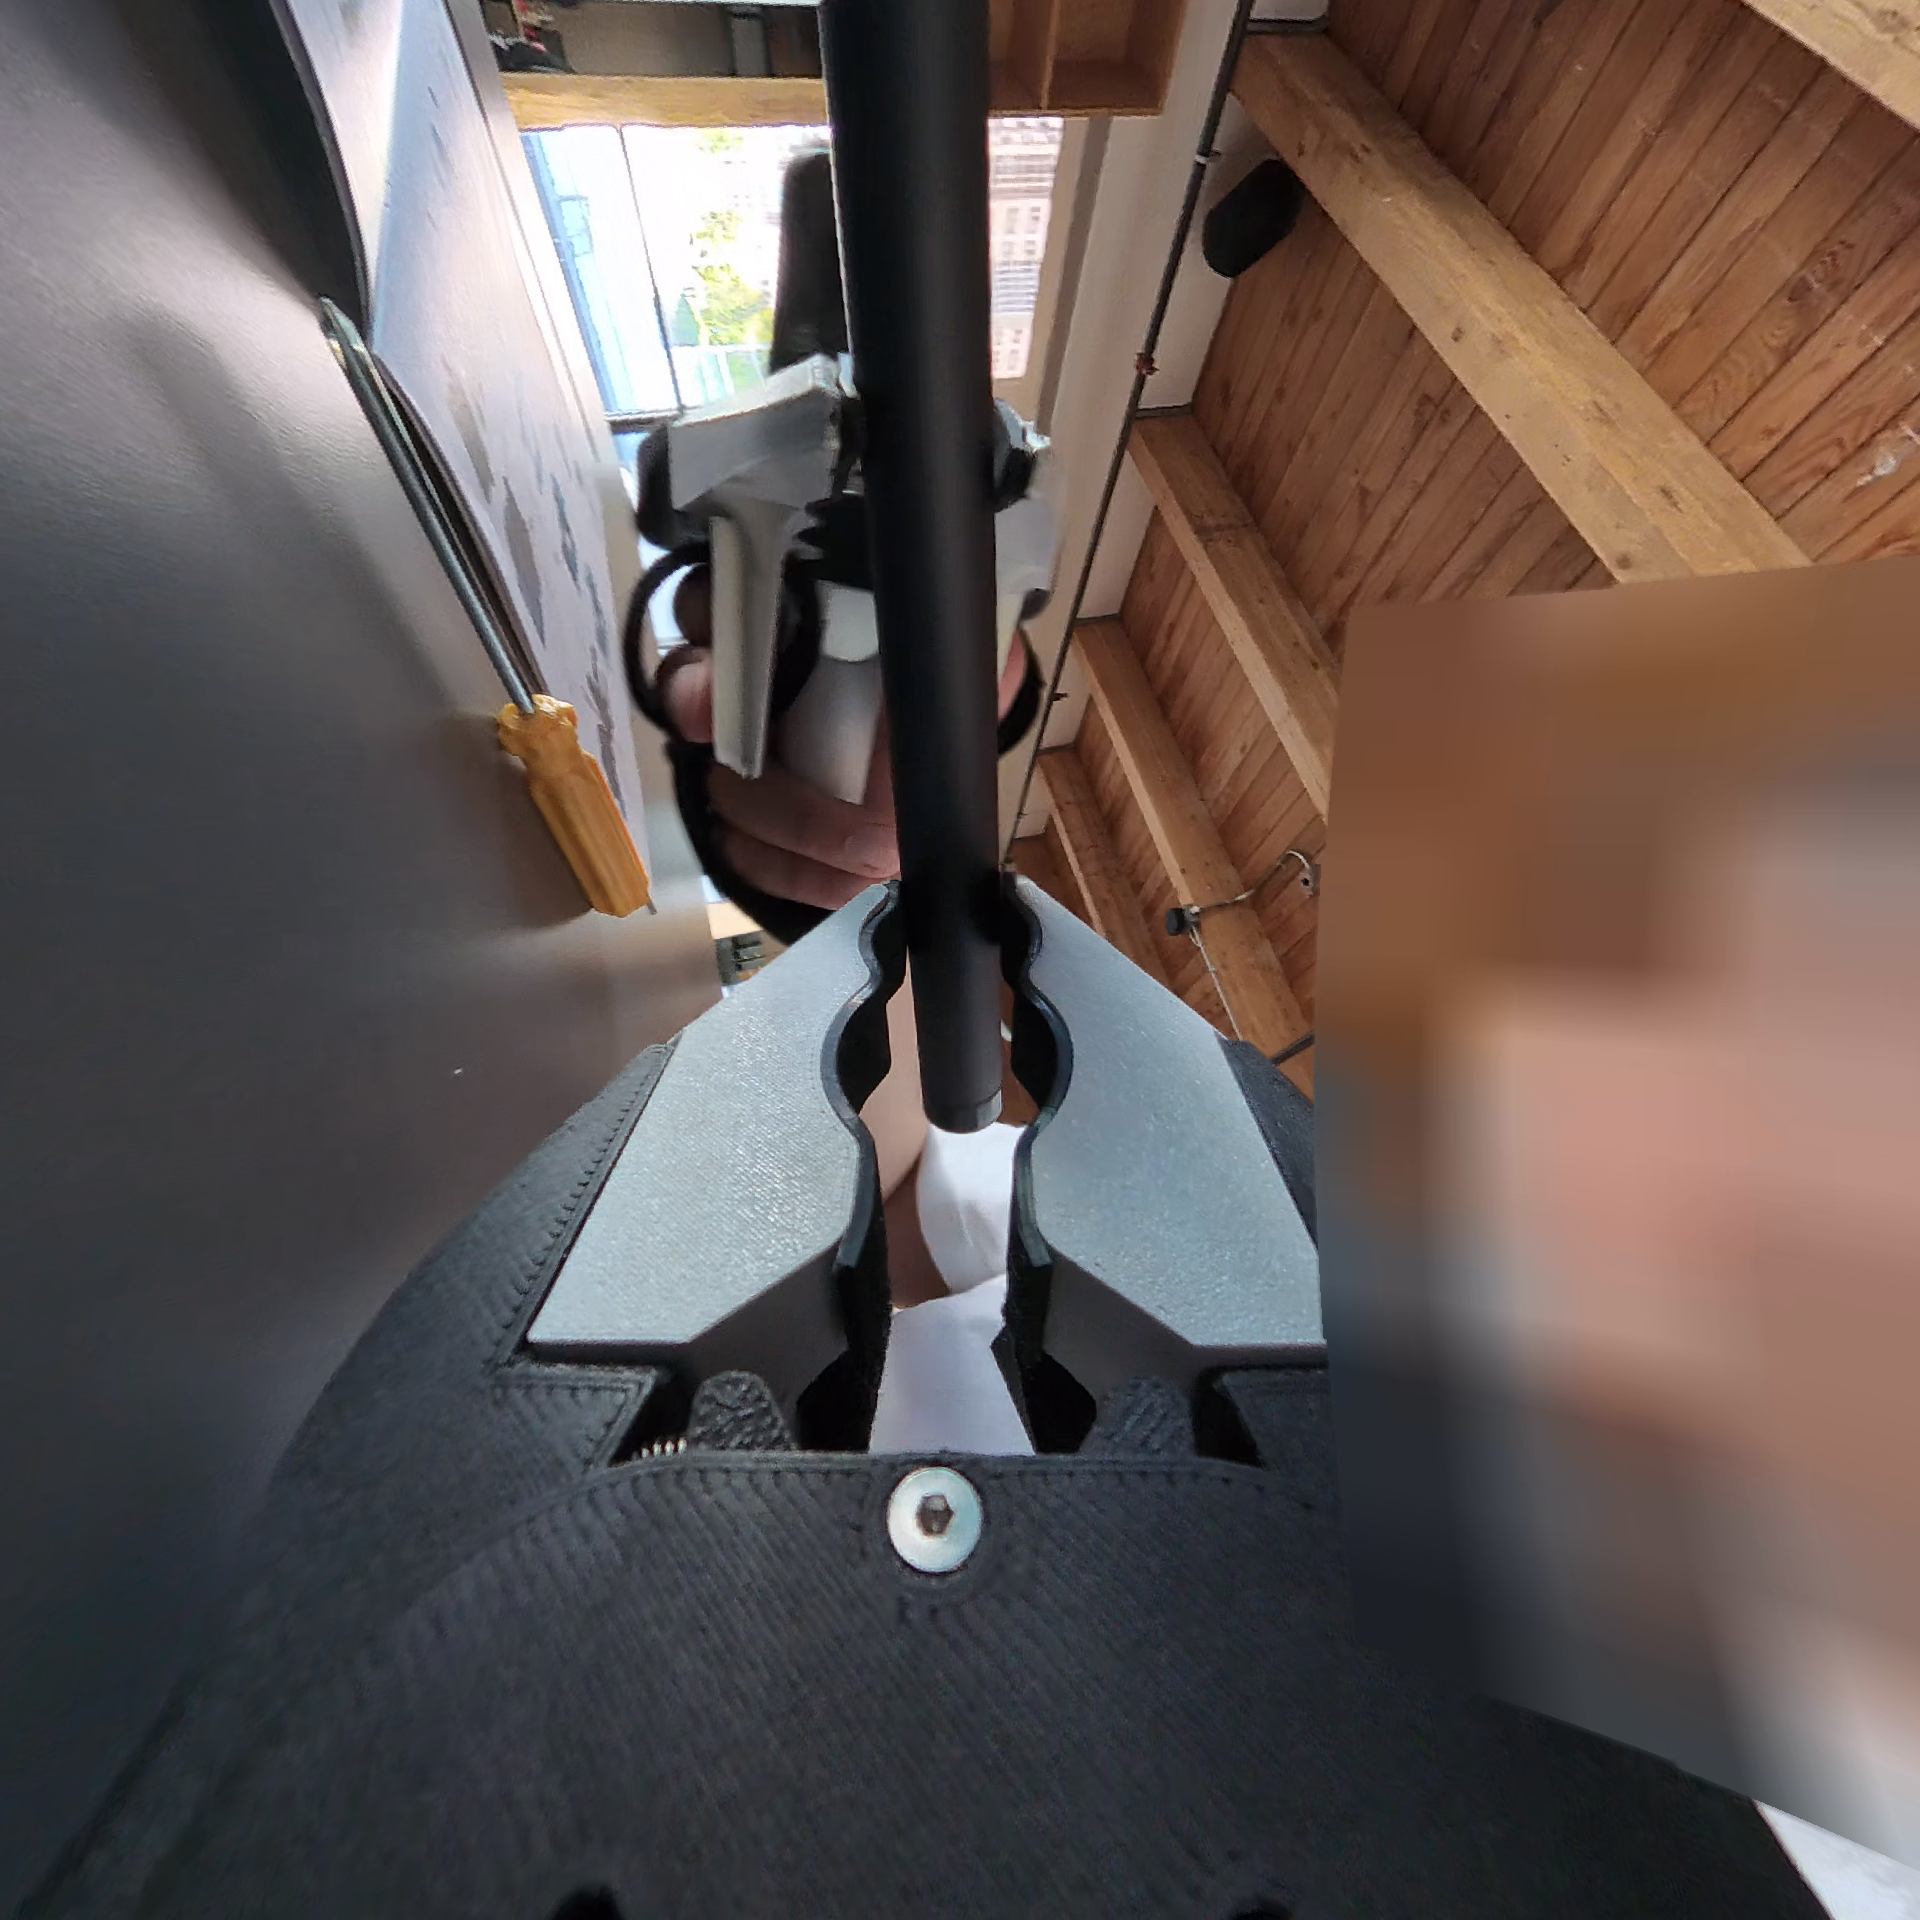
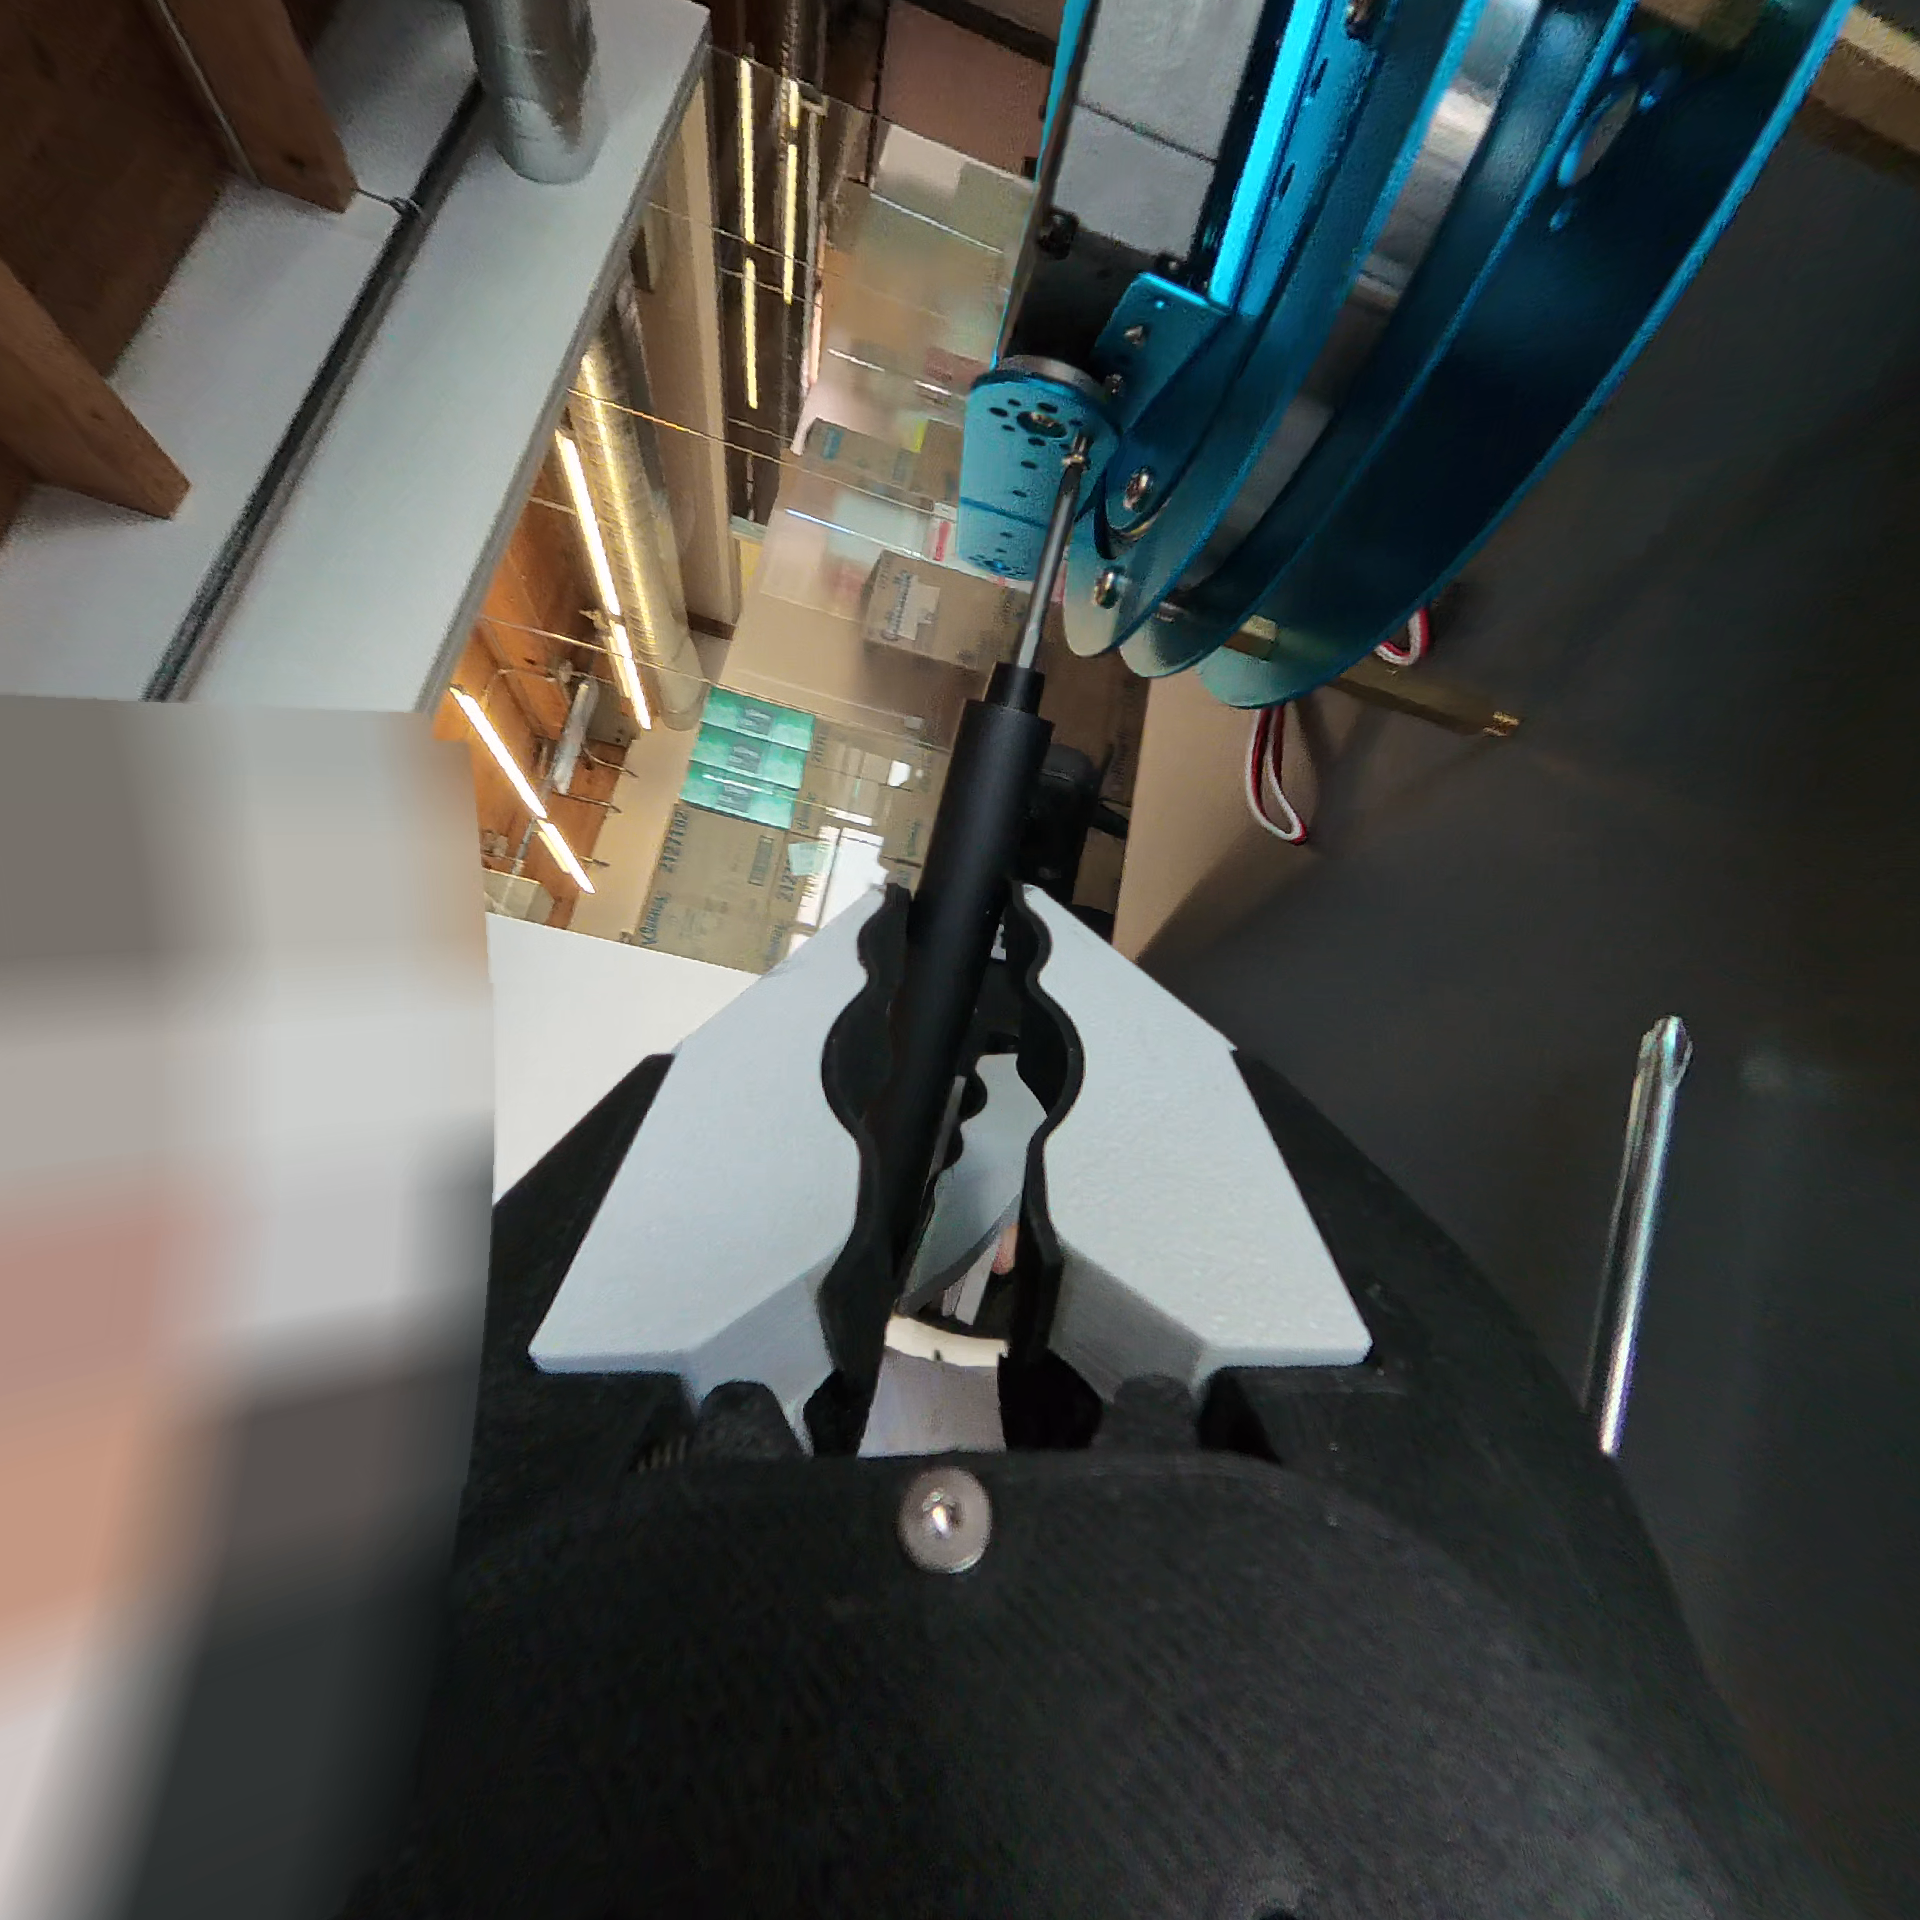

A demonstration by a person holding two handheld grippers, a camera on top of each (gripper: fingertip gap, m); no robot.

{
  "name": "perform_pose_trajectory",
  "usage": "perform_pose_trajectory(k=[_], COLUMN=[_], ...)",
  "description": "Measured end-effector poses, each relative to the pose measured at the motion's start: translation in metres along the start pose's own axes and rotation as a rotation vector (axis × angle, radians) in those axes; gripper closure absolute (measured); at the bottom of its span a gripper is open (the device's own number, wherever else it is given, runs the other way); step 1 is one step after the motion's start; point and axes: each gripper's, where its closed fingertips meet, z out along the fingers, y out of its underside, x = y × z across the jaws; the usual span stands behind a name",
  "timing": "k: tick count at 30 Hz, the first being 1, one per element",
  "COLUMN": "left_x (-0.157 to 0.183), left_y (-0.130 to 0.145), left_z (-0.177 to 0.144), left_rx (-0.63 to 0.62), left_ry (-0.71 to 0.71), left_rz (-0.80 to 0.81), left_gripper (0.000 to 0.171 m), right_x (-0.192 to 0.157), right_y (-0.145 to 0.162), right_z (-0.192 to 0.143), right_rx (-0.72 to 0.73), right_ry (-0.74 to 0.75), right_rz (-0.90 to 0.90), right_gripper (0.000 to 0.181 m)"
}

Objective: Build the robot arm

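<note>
A black screwdriver handle (image 1: 925, 623) runs straight forward between the fingers of my left gripper (image 1: 951, 904), which is shut on its rear end. Farther along the same handle sits my right gripper (image 1: 831, 520), held by a hand. In the right wrist view my right gripper (image 2: 956, 904) is shut on the black handle (image 2: 977, 810). Its thin metal shaft (image 2: 1049, 561) reaches forward, and its tip rests at a screw (image 2: 1081, 452) on a blue metal assembly (image 2: 1351, 343).
A yellow-handled screwdriver (image 1: 571, 805) lies on the grey tabletop (image 1: 208, 727) to the left; its shaft also shows in the right wrist view (image 2: 1642, 1226). Red and white wires (image 2: 1278, 758) hang from the blue assembly. Wooden beams and cardboard boxes are in the background. The gap from one gripper's tips to the other's is roughly 8 cm. The screw (image 2: 1081, 452) is about 7 cm from my right fingertips.
</note>
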Motion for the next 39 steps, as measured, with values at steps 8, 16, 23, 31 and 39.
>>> perform_pose_trajectory(k=[8,16,23,31,39], left_x=[0.0,0.002,0.001,-0.007,-0.011], left_y=[0.0,-0.001,-0.002,-0.002,-0.003], left_z=[0.001,0.0,0.0,-0.003,-0.004], left_rx=[0.001,0.037,0.035,0.028,0.017], left_ry=[-0.017,0.065,0.047,-0.063,-0.16], left_rz=[0.011,-0.064,-0.052,-0.003,0.033], left_gripper=[0.155,0.155,0.155,0.155,0.155], right_x=[0.002,0.003,0.005,0.002,-0.006], right_y=[0.0,0.0,-0.001,-0.014,-0.012], right_z=[0.0,-0.001,-0.001,-0.008,-0.017], right_rx=[-0.04,-0.089,-0.134,0.005,0.042], right_ry=[0.16,0.324,0.458,0.347,0.31], right_rz=[-0.092,-0.21,-0.288,-0.222,-0.27], right_gripper=[0.164,0.163,0.163,0.169,0.162])
